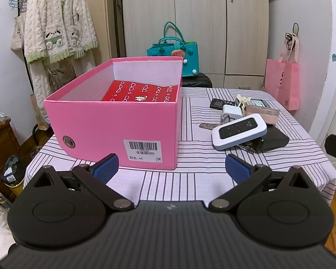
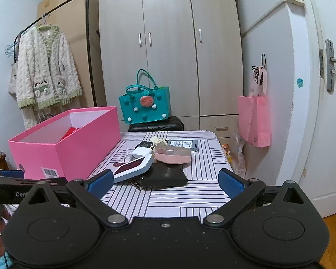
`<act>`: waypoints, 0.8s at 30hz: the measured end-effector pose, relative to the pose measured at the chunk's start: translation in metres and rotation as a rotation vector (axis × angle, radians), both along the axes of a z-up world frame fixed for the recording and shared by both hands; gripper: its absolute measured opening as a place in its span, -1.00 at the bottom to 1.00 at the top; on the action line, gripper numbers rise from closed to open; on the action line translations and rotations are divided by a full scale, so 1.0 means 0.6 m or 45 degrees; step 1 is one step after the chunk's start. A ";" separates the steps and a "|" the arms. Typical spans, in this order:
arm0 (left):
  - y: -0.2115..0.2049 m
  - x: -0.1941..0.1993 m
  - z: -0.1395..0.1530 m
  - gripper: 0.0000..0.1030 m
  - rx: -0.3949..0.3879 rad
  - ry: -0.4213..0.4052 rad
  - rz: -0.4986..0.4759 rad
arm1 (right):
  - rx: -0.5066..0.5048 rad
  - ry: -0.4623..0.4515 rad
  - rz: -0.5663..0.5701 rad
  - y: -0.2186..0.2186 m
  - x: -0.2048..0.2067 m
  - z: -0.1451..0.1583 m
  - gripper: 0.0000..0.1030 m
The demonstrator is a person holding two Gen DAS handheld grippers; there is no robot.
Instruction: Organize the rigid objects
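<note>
2 grippers, left gripper [image 1: 172,164] and right gripper [image 2: 165,182], hover over striped table [image 1: 190,174], jaws spread wide, holding nothing; pink box [image 1: 114,125] stands beside cluttered gadgets.

Shoebox [image 1: 114,121] is being carried on the left half of the counter [image 1: 197,179], open at the top. A patterned packet [image 1: 143,92] is lying inside it, toward the far end.

Clutter is being kept in a cluster on the right half of the counter, apart from the shoebox. Pocket router [image 1: 239,131] is resting tilted on a flat case [image 1: 273,140] at the near edge of the cluster. A key [image 1: 205,125] is lying just left of the router. Charger plug [image 1: 231,112] is sitting behind the router; an oval case [image 1: 263,113] is lying to its right. A battery [image 1: 219,103] and a labelled device [image 2: 183,144] are lying farthest back.

Behind the counter, a tote bag [image 1: 179,53] is being carried on a suitcase [image 2: 156,124], before the wardrobe [image 2: 168,44].
</note>
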State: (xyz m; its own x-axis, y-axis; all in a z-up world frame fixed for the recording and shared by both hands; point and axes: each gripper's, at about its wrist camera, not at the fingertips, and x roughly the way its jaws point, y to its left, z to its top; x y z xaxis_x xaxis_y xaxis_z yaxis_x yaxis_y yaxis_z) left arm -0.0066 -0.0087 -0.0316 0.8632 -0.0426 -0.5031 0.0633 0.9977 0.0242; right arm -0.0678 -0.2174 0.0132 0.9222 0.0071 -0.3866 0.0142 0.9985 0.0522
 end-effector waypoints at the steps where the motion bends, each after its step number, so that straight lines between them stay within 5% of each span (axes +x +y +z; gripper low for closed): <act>1: 0.000 0.000 0.000 1.00 0.000 -0.001 0.000 | -0.001 0.001 0.002 0.000 0.000 -0.001 0.97; 24: 0.001 0.008 -0.006 1.00 0.003 0.045 -0.040 | -0.031 0.015 0.020 0.005 0.005 -0.006 0.97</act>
